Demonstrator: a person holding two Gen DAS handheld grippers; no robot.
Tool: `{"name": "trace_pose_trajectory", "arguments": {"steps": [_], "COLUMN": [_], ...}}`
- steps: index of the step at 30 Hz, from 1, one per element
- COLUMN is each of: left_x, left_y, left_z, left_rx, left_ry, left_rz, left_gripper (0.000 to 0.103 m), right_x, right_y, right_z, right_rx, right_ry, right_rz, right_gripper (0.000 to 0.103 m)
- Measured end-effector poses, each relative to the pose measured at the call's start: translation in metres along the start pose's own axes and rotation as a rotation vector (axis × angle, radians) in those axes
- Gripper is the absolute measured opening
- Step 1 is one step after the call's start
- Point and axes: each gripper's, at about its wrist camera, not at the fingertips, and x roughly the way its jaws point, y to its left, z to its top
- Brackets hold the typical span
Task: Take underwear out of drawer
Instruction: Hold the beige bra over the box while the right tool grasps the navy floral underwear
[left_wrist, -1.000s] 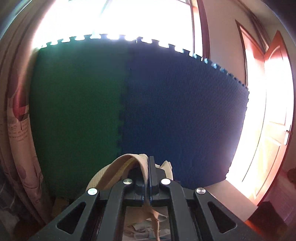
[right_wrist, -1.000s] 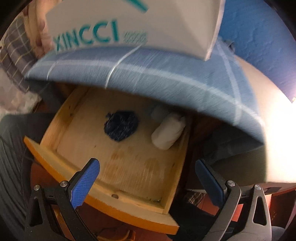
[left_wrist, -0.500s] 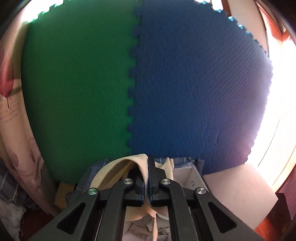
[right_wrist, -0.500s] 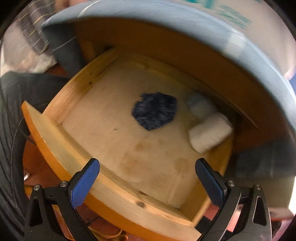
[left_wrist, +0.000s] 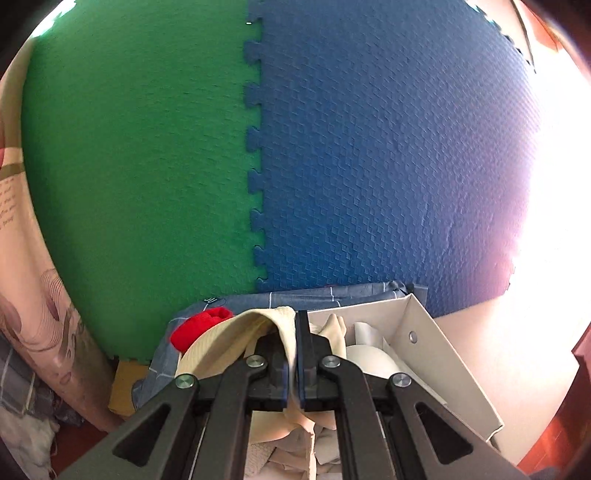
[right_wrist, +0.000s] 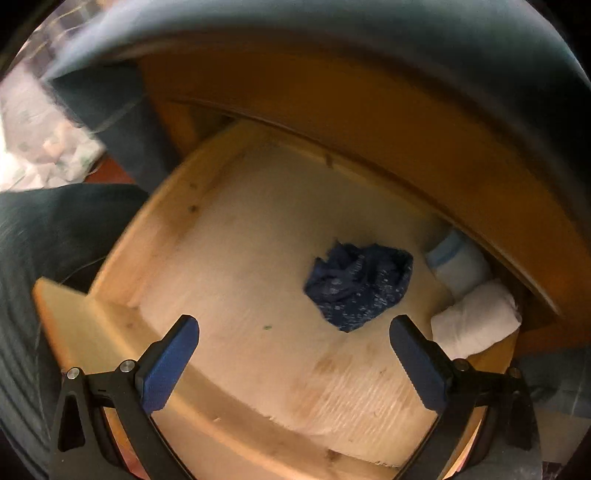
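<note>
Clearly, the left gripper (left_wrist: 296, 354) is clamped on a beige ribbed underwear piece (left_wrist: 229, 343) at lower centre, over a white box (left_wrist: 436, 354) and beside a red bundle (left_wrist: 201, 326). Centre-right in the open wooden drawer (right_wrist: 122, 258), a crumpled navy underwear (right_wrist: 358, 286) lies near white rolls (right_wrist: 476, 325); the right gripper (right_wrist: 293, 363) hangs spread above, empty.

An open wooden drawer (right_wrist: 122, 236) holds three pieces of clothing on its pale plywood floor: a crumpled dark-blue speckled underwear (right_wrist: 358, 286) near the middle, a white rolled bundle (right_wrist: 476, 321) in the far right corner, and a pale-blue rolled piece (right_wrist: 458, 262) just behind it. Above, a blue checked cloth (left_wrist: 332, 295) covers the surface carrying a white cardboard box (left_wrist: 436, 354) and a red cloth (left_wrist: 199, 325).
</note>
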Motion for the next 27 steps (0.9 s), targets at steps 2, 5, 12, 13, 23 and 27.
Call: {"name": "trace_pose_trajectory", "arguments": {"steps": [2,5,12,13,23,27], "left_x": [0.002,0.002,0.006,0.006,0.013,0.011], "left_y": [-0.003,-0.008,-0.012,-0.013,-0.018,-0.019], "left_z": [-0.001,-0.001,-0.005,-0.006,-0.009,-0.010], "left_rx": [0.005,0.017,0.032,0.036,0.059,0.070], "left_ry": [-0.001,0.000,0.013,0.015,0.037,0.034], "left_rz": [-0.013,-0.024,-0.027,-0.028,-0.039,-0.035], "left_gripper": [0.002,0.002,0.002,0.002,0.002,0.002], "right_x": [0.011,0.029,0.078,0.088,0.148,0.155], "right_y": [0.000,0.022,0.047,0.048,0.052,0.014], "right_z": [0.005,0.002,-0.020,-0.022,-0.055,-0.041], "right_rx": [-0.050,-0.259,-0.602,-0.663,-0.835,-0.636], "right_ry": [0.005,0.053,0.106,0.104,0.018,0.034], "right_rz": [-0.053,-0.097,-0.242,-0.303,-0.305,-0.221], "right_gripper": [0.103,0.103,0.102,0.102,0.099,0.022]}}
